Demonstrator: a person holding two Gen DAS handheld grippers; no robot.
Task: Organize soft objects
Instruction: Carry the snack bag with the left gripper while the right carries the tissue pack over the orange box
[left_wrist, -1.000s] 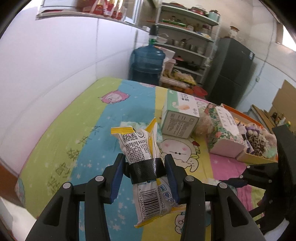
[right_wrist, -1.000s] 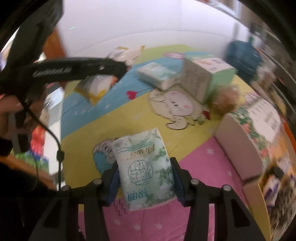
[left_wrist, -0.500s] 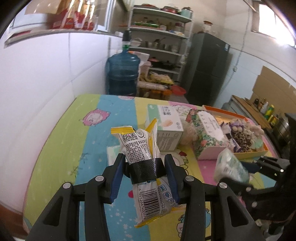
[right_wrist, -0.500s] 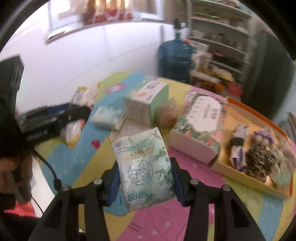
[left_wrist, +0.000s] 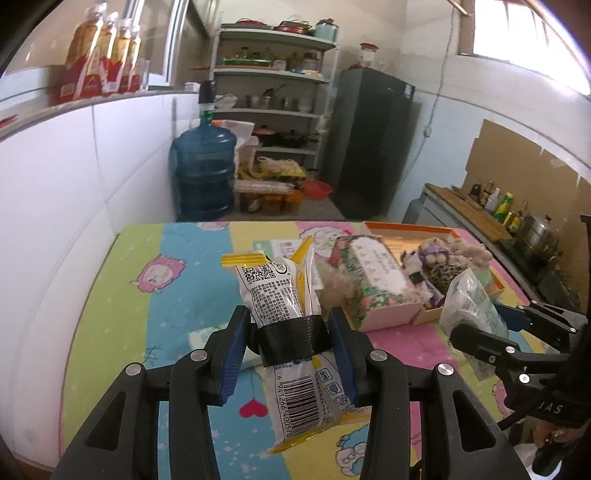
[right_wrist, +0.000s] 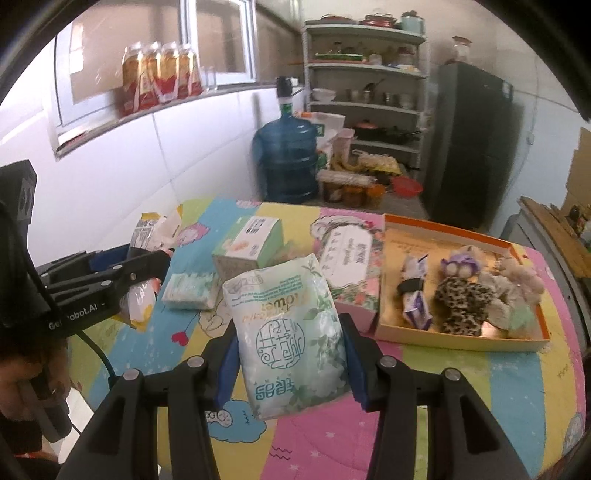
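Held above the cartoon-printed cloth: two soft packs, one in each gripper. In the left gripper, a white and yellow snack pack bound with a black tape band, clamped exactly at that band between the blue pads, probably because the taped waist is the firmest place on a crinkly bag. Upper end of the pack up and away from the camera, barcode end hanging down toward it. In the right gripper, a pale green tissue pack, squeezed at its lower half from both sides, the plastic a little dented under the pads; top part leaning free. Both packs lifted clear of the cloth, likely for carrying to the orange tray.

Already in that tray: a leopard-pattern plush toy, another small pack, more fluffy things, so evidently the collecting place. Just beside the tray's left wall, a floral tissue box, touching or almost touching it. Further left, a green and white carton and a small flat tissue pack, not yet collected. Free space remaining mainly in the tray's far part.
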